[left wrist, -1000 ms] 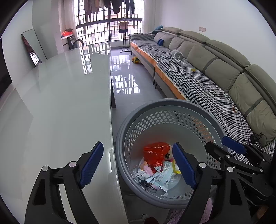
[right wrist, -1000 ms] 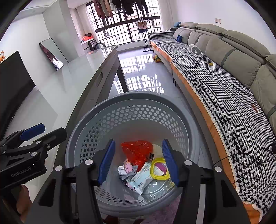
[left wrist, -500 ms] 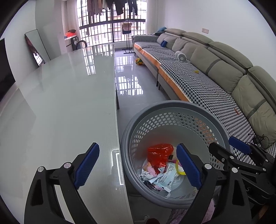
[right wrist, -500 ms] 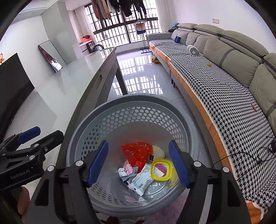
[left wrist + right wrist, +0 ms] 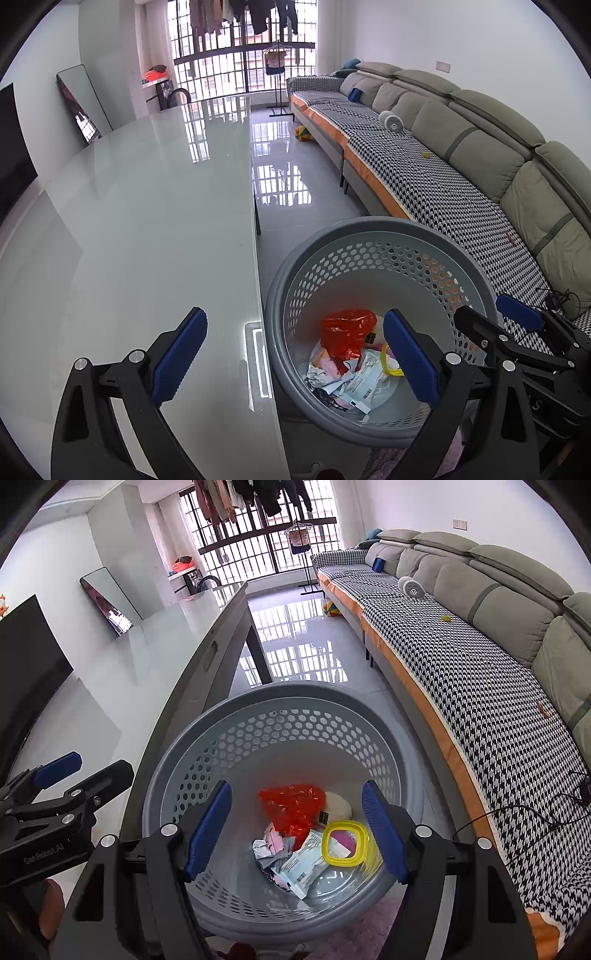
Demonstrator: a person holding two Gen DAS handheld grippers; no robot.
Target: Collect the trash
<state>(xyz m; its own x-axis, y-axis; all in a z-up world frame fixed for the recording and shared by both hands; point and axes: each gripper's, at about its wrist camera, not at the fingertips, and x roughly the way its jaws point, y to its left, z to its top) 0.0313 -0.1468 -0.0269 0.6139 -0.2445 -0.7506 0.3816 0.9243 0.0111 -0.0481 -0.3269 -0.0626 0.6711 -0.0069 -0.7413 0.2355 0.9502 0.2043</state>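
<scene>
Left tongs (image 5: 295, 354) opening, empty; right tongs (image 5: 295, 830) spread, empty, over basket (image 5: 207, 731); table (image 5: 147, 221) beside; sofa (image 5: 480, 646) near.

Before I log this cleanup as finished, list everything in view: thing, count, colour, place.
basket: one, grey, perforated, on floor between table and sofa
bag: one, red, in basket
container: one, clear with yellow rim, in basket
wrappers: several, white and pink, basket bottom
table: one, pale glossy top, left of basket
sofa: one, grey, houndstooth cover, right
ball: one, multicoloured, floor by sofa
left gripper: black, blue pads, jaws opening, nothing between
right gripper: same colours, open, empty, over basket
</scene>
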